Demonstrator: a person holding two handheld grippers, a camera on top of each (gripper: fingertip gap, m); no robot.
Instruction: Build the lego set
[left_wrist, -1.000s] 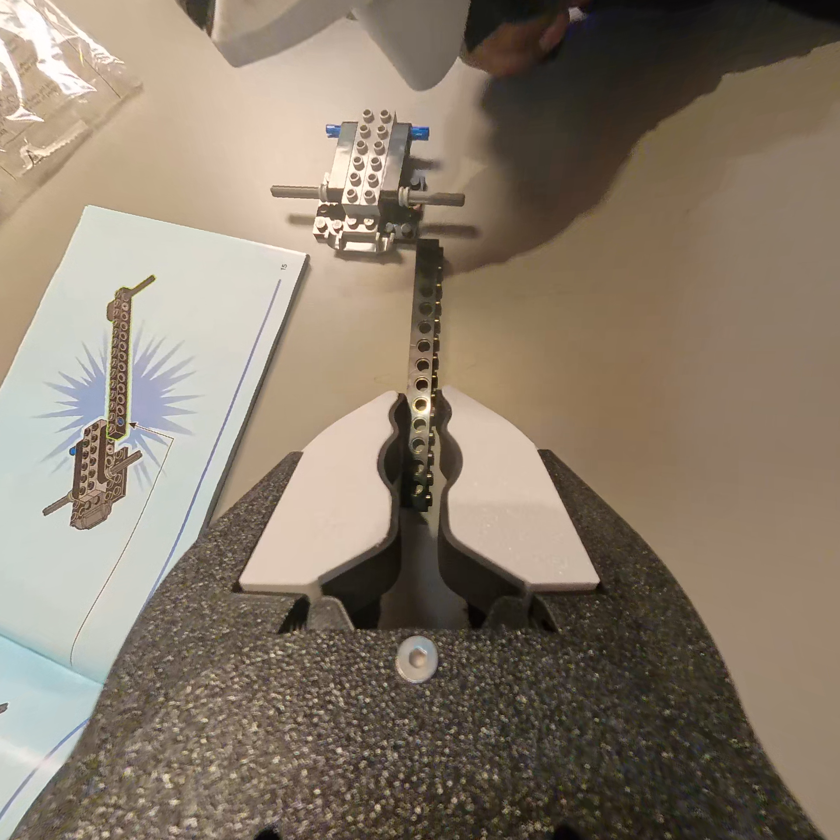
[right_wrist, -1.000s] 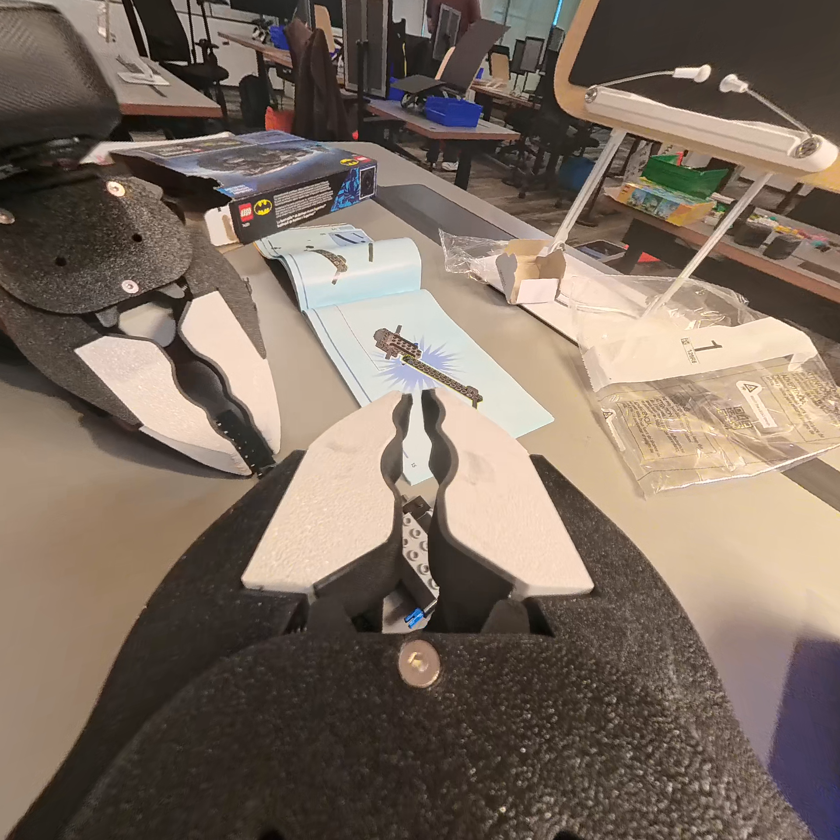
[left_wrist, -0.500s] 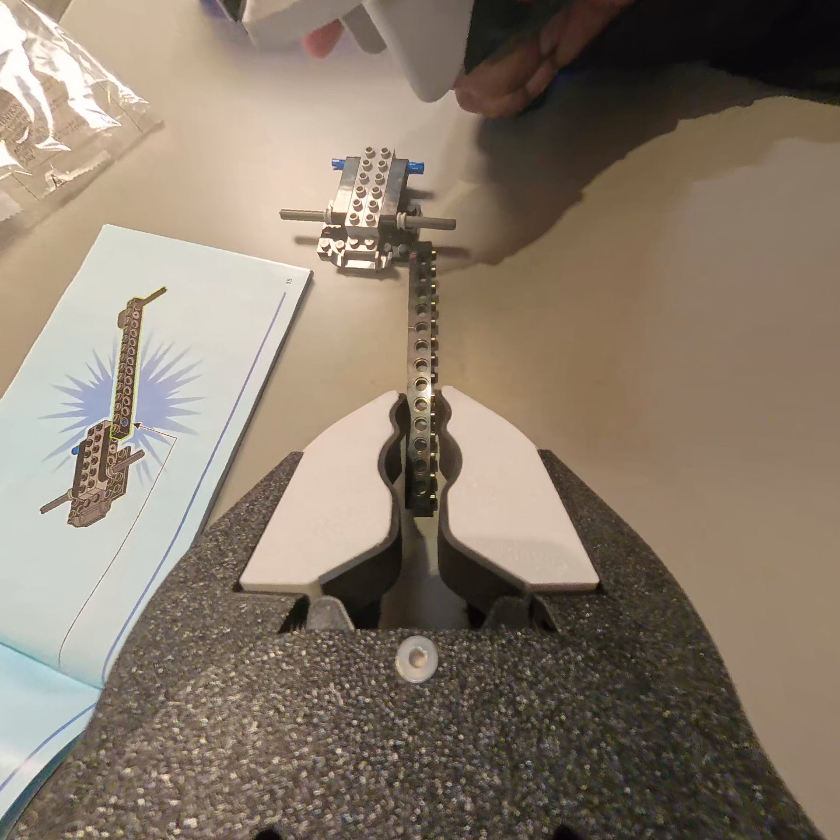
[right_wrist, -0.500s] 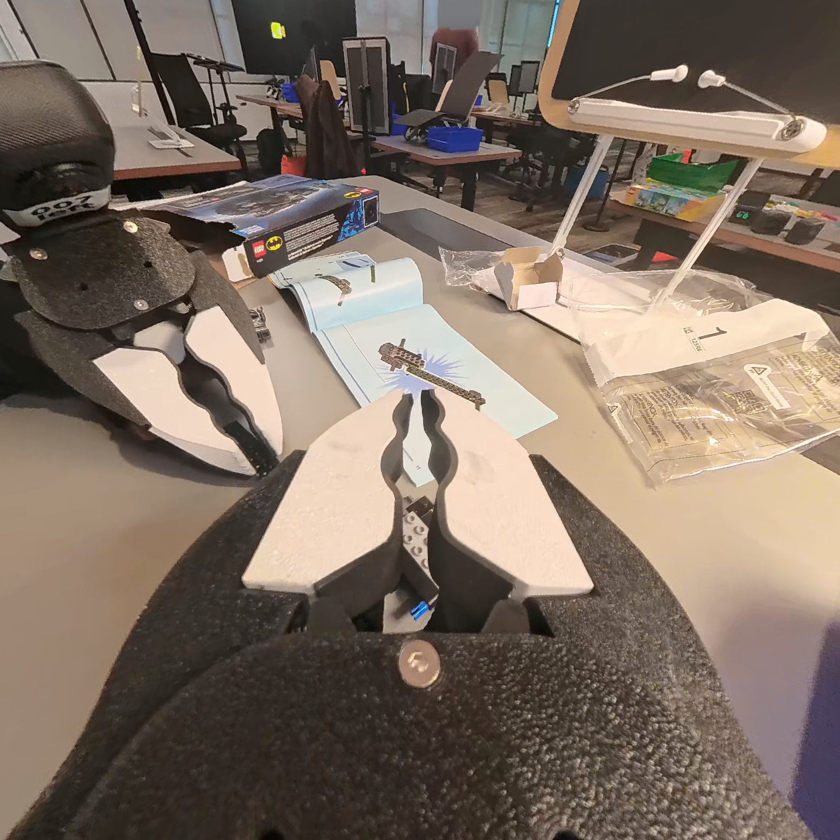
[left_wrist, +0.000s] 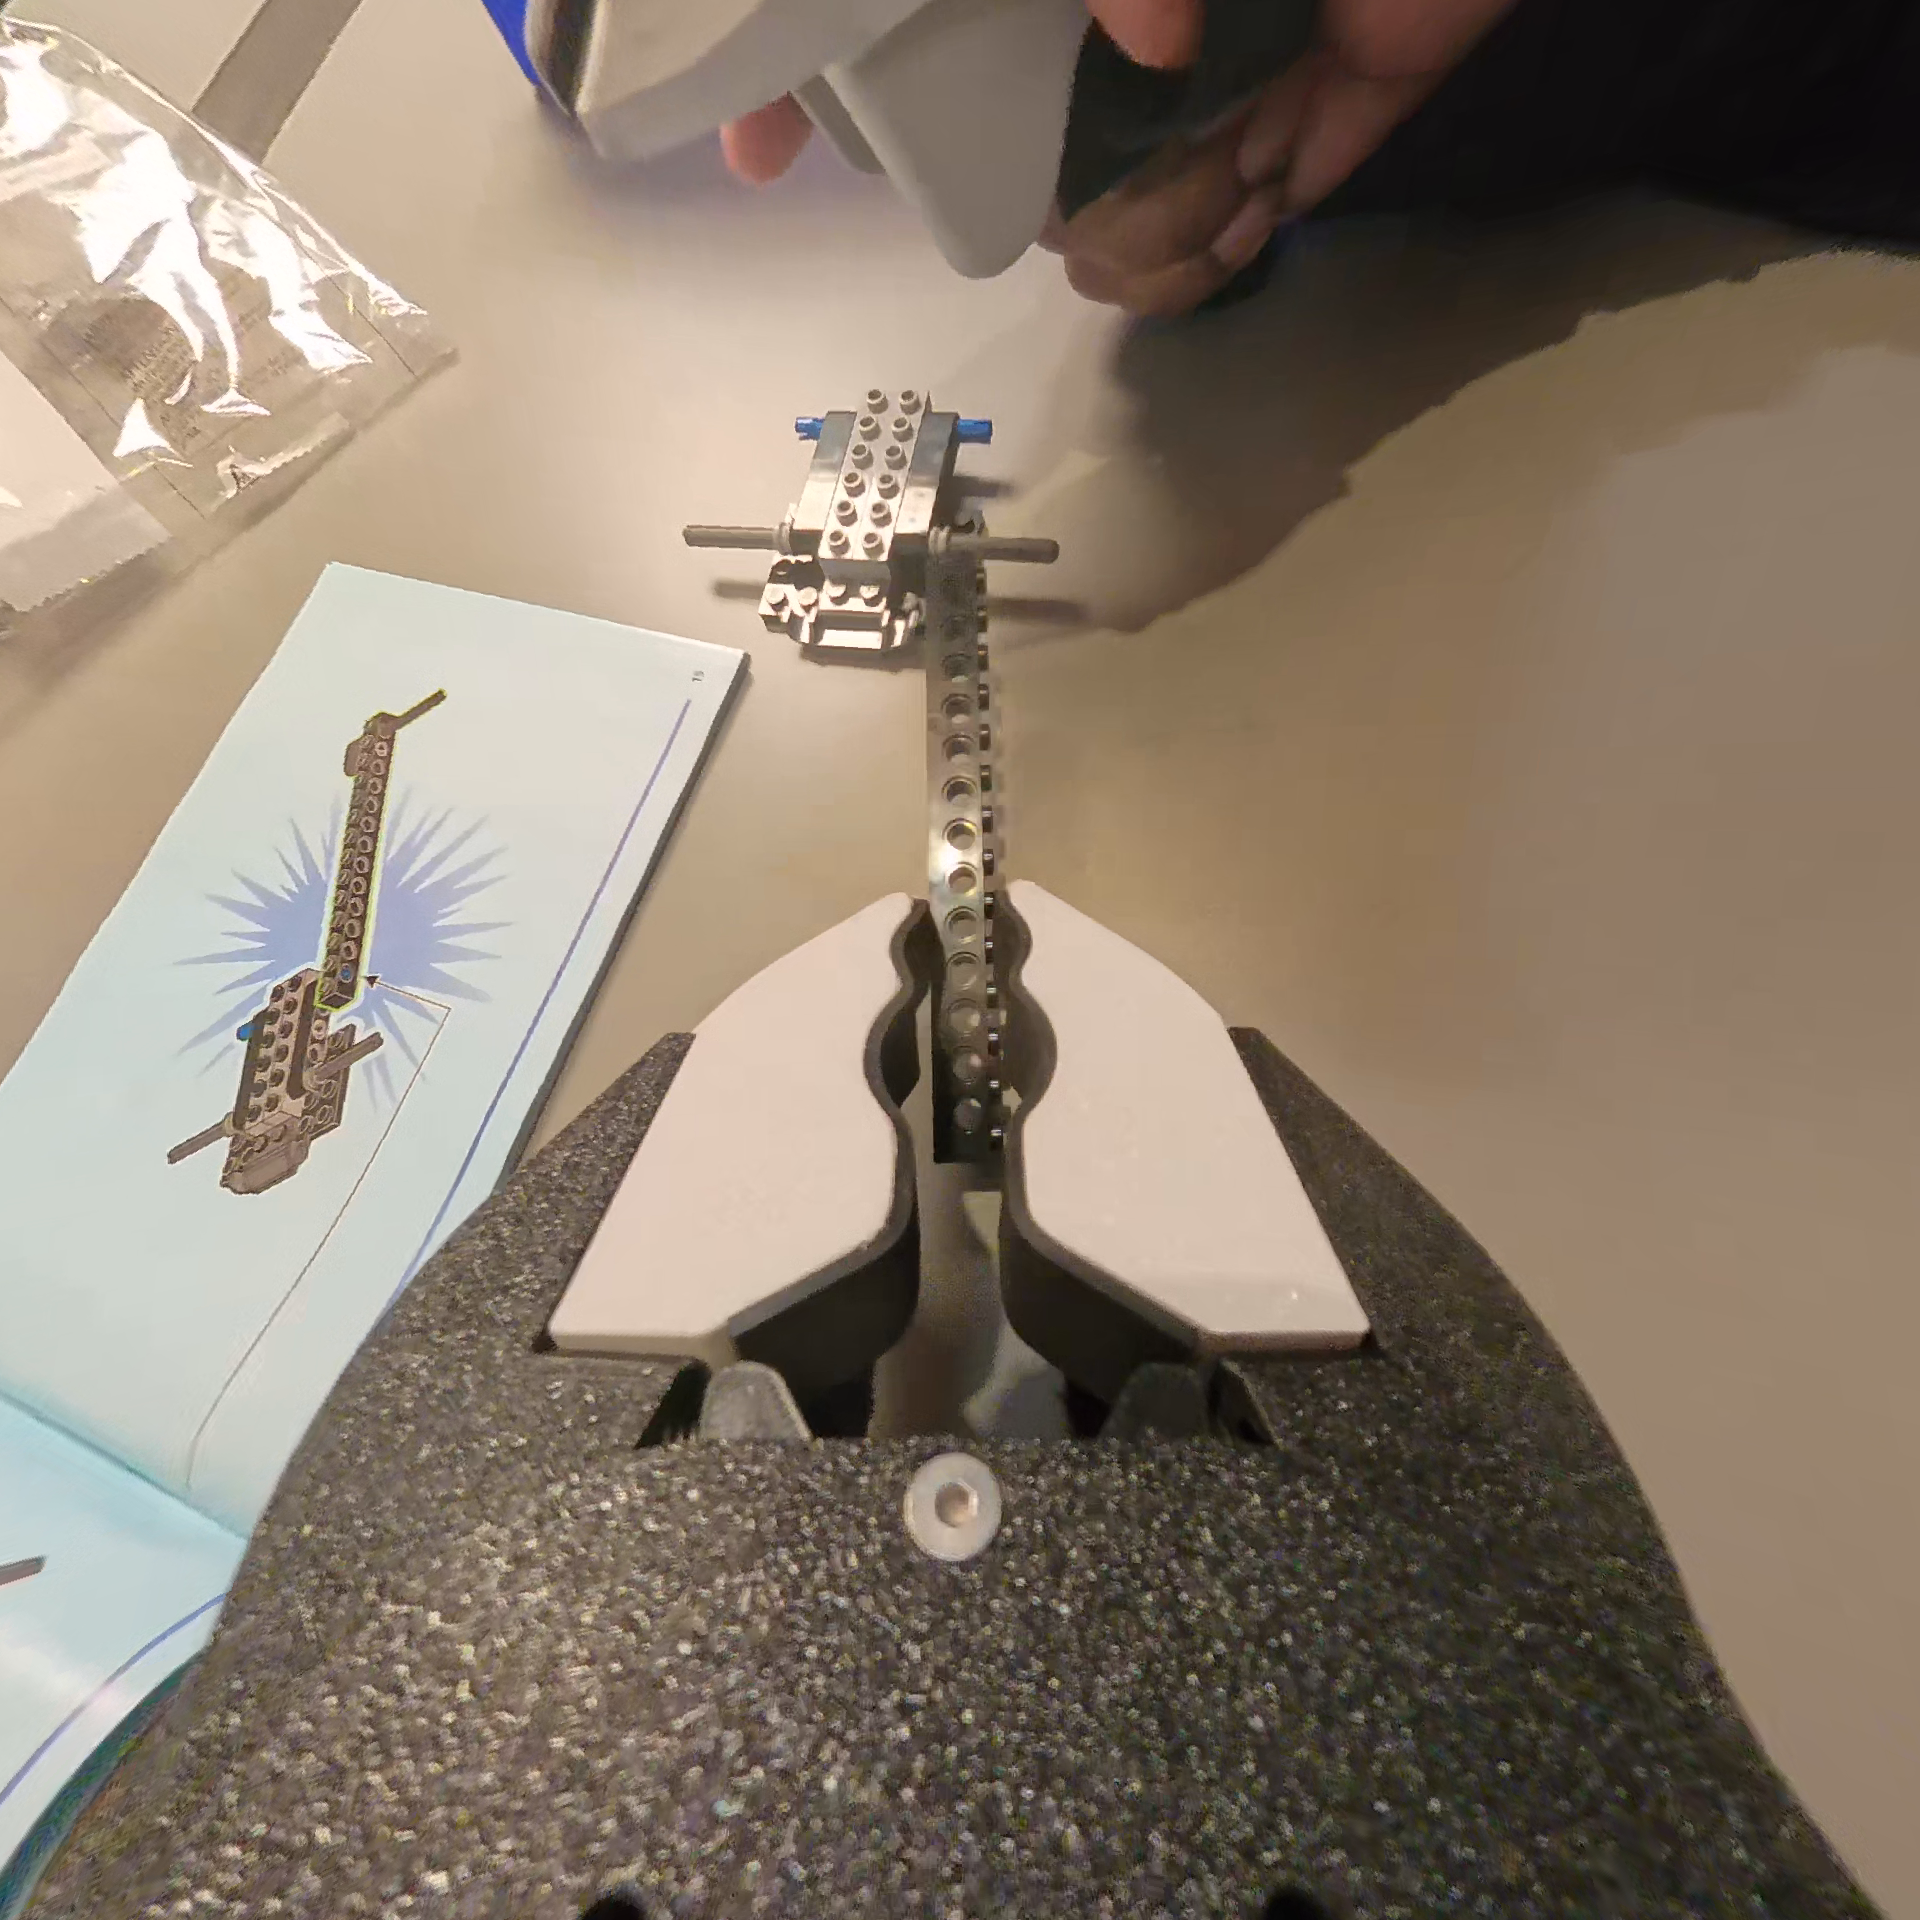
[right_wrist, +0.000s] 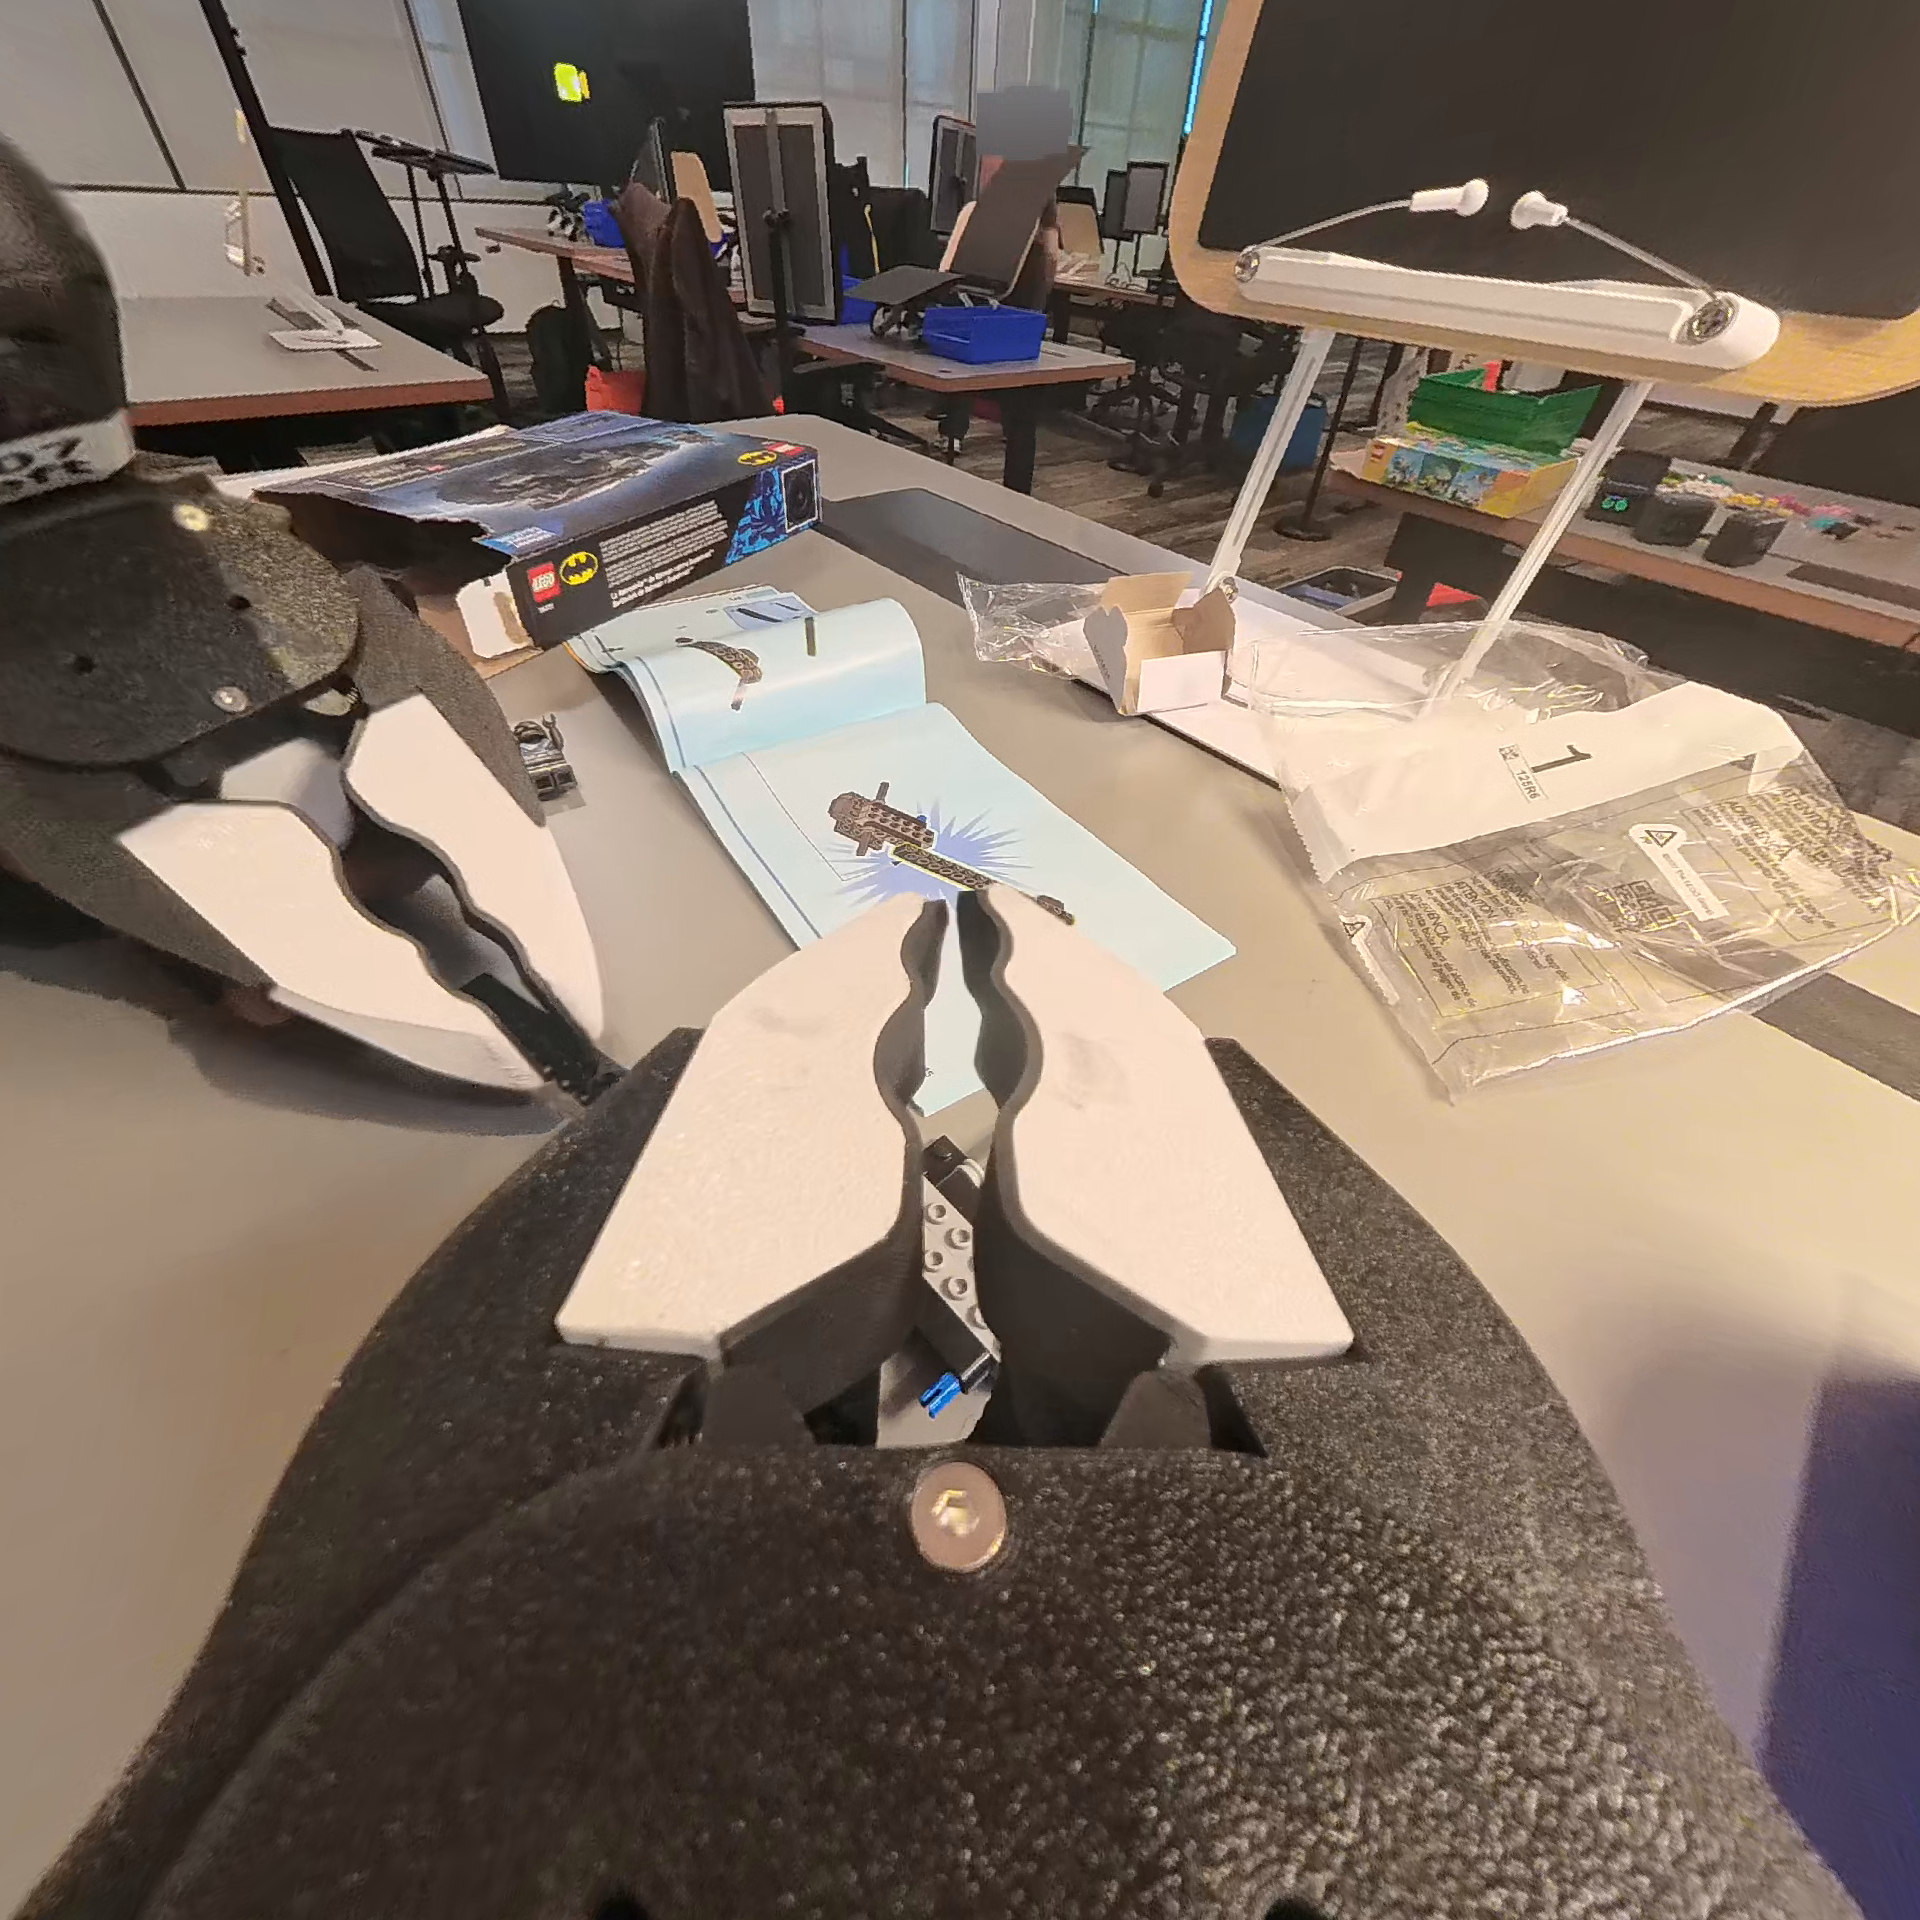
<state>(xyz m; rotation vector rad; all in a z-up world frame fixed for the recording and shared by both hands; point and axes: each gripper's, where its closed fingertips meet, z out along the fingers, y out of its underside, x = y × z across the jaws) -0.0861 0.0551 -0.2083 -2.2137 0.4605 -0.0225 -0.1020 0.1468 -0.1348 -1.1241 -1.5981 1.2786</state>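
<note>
My left gripper (left_wrist: 966, 896) is shut on the near end of a long black beam with a row of holes (left_wrist: 966, 800). The beam's far end reaches the right side of a small grey and black brick assembly (left_wrist: 878, 488) with a dark axle and blue pins, which sits on the table. My right gripper (right_wrist: 958, 902) hovers above that assembly, which shows below between its fingers (right_wrist: 951, 1268). Its jaws stand almost together with nothing between the tips. In the left wrist view, it (left_wrist: 935, 197) is at the top, held by a hand (left_wrist: 1195, 218).
An open light blue instruction booklet (left_wrist: 312, 935) lies left of the assembly. Clear plastic bags (right_wrist: 1558, 894) lie to the right in the right wrist view, and a dark set box (right_wrist: 623, 520), a small cardboard box (right_wrist: 1153, 644) and a minifigure (right_wrist: 545, 764) lie farther back. There is about 12 centimetres between the tips of the two grippers.
My left gripper has brought the beam forward, so its far end now meets the assembly's right side by the axle. My right gripper has closed slightly and shows larger at the top of the left wrist view.
</note>
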